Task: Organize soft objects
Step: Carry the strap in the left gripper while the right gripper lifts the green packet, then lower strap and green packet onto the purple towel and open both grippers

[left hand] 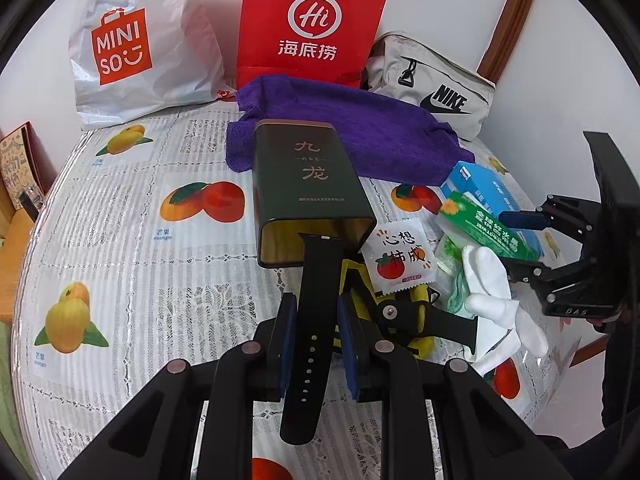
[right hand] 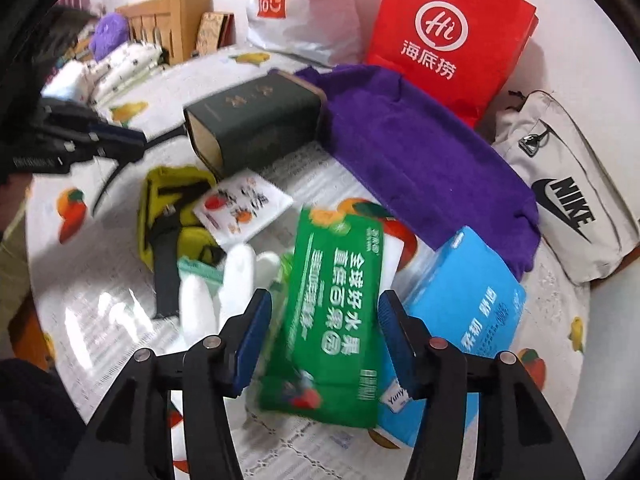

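My left gripper (left hand: 316, 338) is shut on a black watch strap (left hand: 310, 320), whose far end reaches the open mouth of the dark green tin (left hand: 304, 184) lying on its side. My right gripper (right hand: 324, 338) is open around a green tissue pack (right hand: 332, 316), its pads on either side of it; whether they touch is unclear. A blue tissue pack (right hand: 468, 312) lies to the right of it. A white glove (right hand: 224, 292) and a purple towel (right hand: 424, 152) lie on the table. The right gripper also shows in the left wrist view (left hand: 516, 240).
A yellow pouch (right hand: 168, 208) with a second black strap, a persimmon-print packet (right hand: 244, 208), a grey Nike bag (right hand: 568, 192), a red paper bag (right hand: 448, 36) and a white Miniso bag (right hand: 296, 4) stand on the fruit-print tablecloth (left hand: 140, 240). Wooden furniture is at the left.
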A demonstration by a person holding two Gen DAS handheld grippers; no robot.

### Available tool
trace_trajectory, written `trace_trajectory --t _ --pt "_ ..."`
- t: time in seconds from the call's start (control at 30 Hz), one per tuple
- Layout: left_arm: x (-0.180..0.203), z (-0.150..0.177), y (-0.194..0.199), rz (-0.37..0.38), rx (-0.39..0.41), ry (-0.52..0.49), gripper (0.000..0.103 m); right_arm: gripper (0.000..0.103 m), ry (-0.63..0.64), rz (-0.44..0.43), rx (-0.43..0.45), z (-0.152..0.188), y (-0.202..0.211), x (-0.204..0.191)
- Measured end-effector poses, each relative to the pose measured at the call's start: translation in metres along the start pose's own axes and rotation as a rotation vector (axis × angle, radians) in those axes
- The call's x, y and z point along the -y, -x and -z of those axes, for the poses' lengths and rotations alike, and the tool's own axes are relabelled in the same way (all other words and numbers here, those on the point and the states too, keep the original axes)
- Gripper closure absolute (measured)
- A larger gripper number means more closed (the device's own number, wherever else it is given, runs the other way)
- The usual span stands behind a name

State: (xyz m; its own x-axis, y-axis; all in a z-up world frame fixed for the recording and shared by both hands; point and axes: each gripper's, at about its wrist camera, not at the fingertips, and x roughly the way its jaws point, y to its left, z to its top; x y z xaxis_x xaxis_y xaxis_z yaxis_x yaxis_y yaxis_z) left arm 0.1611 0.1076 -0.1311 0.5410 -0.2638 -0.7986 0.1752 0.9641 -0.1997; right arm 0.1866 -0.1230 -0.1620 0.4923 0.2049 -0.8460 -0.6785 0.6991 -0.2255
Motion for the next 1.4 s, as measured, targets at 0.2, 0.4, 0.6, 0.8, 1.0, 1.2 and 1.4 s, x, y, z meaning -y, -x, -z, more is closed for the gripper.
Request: trace_trajectory --t 0.2,0.4,0.6,0.8,1.0,1.2,1.4 --pt "-0.002 0.002 0.001 0.0 0.004 0.006 0.083 0.054 -0.034 -0.008 0.013 0.002 0.002 0.001" --pt "-0.003 0.002 0.004 0.003 0.008 0.007 0.083 0.061 -0.117 -0.067 0.06 -0.001 0.015 0.012" --pt "0.001 0.001 0.005 0.008 0.008 0.009 0.083 0.061 -0.166 -0.079 0.069 0.0 0.02 0.017" --pt "0.004 -0.006 0.014 0.004 0.031 0.006 0.083 0.061 -0.216 -0.067 0.081 -0.004 0.028 0.03" --pt "0.008 -0.02 0.025 -0.008 0.05 -0.008 0.083 0.061 -0.266 -0.055 0.103 -0.008 0.034 0.045" --pt "0.016 -0.038 0.031 -0.01 0.067 -0.027 0.083 0.061 -0.277 -0.033 0.125 -0.015 0.039 0.057" --pt "0.023 -0.062 0.027 -0.024 0.073 -0.042 0.083 0.061 -0.339 -0.003 0.121 -0.027 0.034 0.081"
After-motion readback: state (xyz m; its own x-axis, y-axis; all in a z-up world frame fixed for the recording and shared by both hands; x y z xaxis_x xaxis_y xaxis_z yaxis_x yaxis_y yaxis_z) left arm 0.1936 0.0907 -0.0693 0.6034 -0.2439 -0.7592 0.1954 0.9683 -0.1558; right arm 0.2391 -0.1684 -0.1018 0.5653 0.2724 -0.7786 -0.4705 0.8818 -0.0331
